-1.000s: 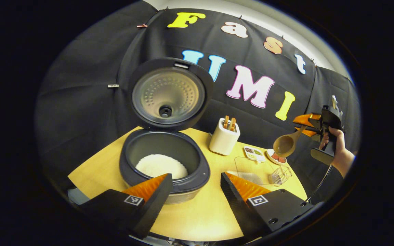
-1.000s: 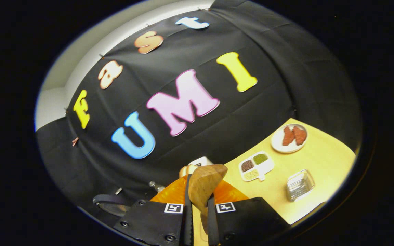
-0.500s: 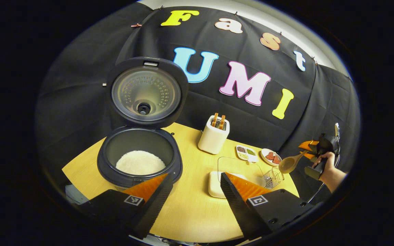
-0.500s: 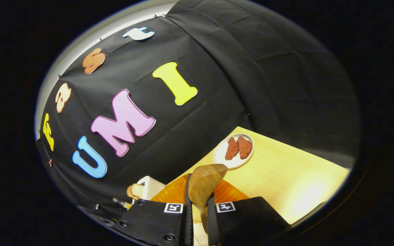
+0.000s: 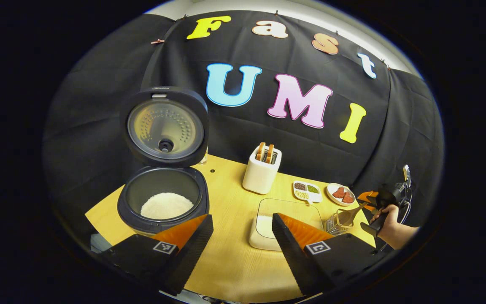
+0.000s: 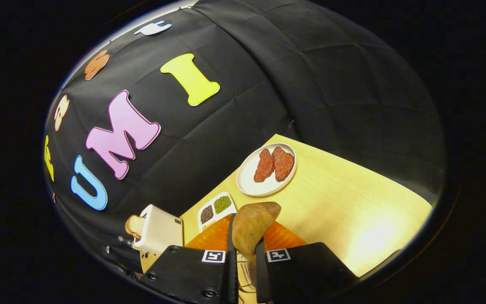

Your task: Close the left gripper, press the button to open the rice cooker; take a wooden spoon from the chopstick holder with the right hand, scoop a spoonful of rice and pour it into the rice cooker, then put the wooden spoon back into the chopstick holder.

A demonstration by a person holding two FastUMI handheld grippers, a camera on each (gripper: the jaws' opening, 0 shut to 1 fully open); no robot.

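Left gripper view: I have the right gripper (image 5: 371, 200) at the far right edge of the table (image 5: 230, 261), clamped on the handle of the wooden spoon (image 5: 347, 216), with the hand (image 5: 388, 223) behind it. The spoon's long axis runs out along the fingers, bowl leading, pointing in over the wire basket (image 5: 336, 221) toward the middle of the table. The clear-walled rice tray (image 5: 256, 236) lies just past that basket, between the spoon and the rice cooker (image 5: 203, 192), which stands at the left with its lid (image 5: 165, 126) up and white rice in the pot. The chopstick holder (image 5: 262, 175) stands behind the tray, near the back wall.

From the right gripper view, the right gripper (image 6: 246, 236) grips the spoon (image 6: 251, 226) with the back of the bowl toward the lens, so I cannot tell whether it carries rice. The holder (image 6: 158, 232) sits low and to the left there.

My left gripper (image 5: 241, 216) hangs spread wide, holding nothing, close to the tray. I judge that the next move is the right hand's, a sweep leftward.
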